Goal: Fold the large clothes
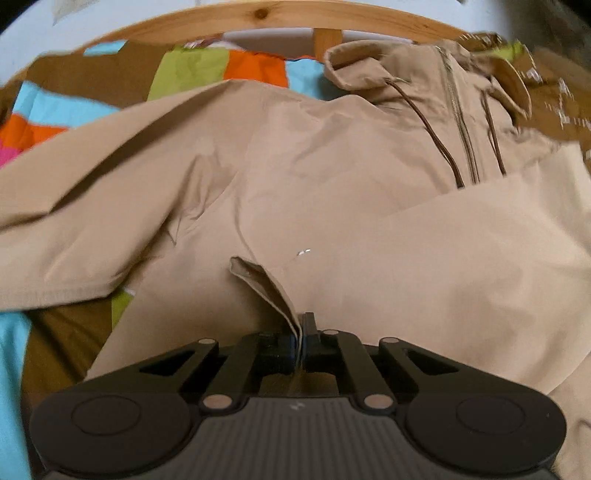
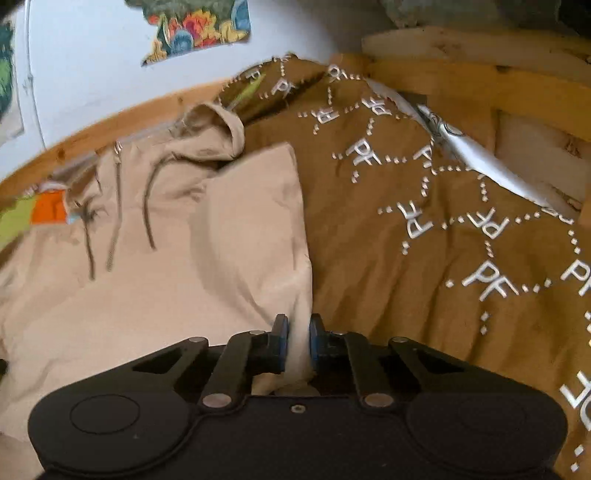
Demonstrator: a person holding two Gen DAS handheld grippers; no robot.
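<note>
left wrist view: a beige hooded jacket (image 1: 332, 177) lies spread over a patchwork bedcover (image 1: 192, 70) of brown, green, orange and blue patches, filling most of the frame. its hood (image 1: 369, 66), zipper (image 1: 458, 122) and two dark drawstrings (image 1: 424, 122) lie at the far right, near the wooden bed rail (image 1: 258, 16). one sleeve runs out to the left, its hemmed cuff edge near the left border. a folded panel of the jacket overlaps the body on the right. the left gripper (image 1: 300, 343) sits at the near edge of the jacket, jaws closed narrow, pinching a thin raised fold of the beige fabric that stands up between the pads.

right wrist view: the same jacket (image 2: 147, 277) occupies the left half, hood (image 2: 218, 122) far, with a folded panel lying on top. a brown blanket (image 2: 424, 240) with white lettering covers the right half. the right gripper (image 2: 297, 343) is at the near right edge of the folded panel; its jaws stand narrow, with a ridge of beige fabric gripped between the blue pads (image 2: 282, 343). a colourful poster (image 2: 199, 26) hangs on the far wall.
</note>
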